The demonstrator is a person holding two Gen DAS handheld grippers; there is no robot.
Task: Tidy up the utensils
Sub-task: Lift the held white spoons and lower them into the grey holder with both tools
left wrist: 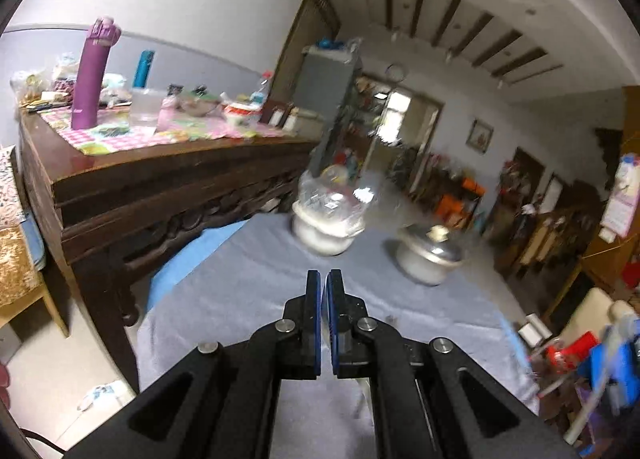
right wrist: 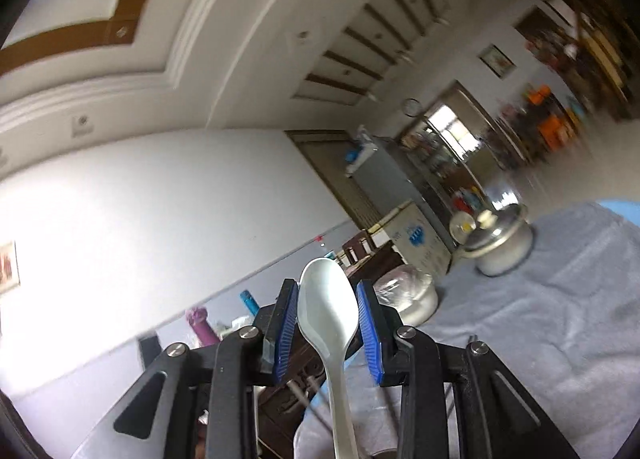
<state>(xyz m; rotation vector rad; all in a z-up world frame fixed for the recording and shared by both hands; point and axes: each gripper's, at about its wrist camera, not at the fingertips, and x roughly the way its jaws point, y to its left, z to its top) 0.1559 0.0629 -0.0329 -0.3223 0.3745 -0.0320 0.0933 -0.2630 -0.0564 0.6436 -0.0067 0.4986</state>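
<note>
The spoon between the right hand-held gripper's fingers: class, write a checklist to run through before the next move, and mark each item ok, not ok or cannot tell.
1. Spoon in the right hand-held gripper: ok, its bowl sits between the blue pads.
2. Pads actually clamping the spoon: cannot tell; the bowl fills the gap, but contact is unclear.
3. Left hand-held gripper free: ok, fingers nearly together with nothing between them.
4. Drop-off spot for the spoon in sight: not ok, no utensil holder shows in either view.
5. Obstacles noted: ok, a lidded metal pot and a plastic-covered pot stand on the grey cloth.
6. Views sharp: not ok, both are motion-blurred.
</note>
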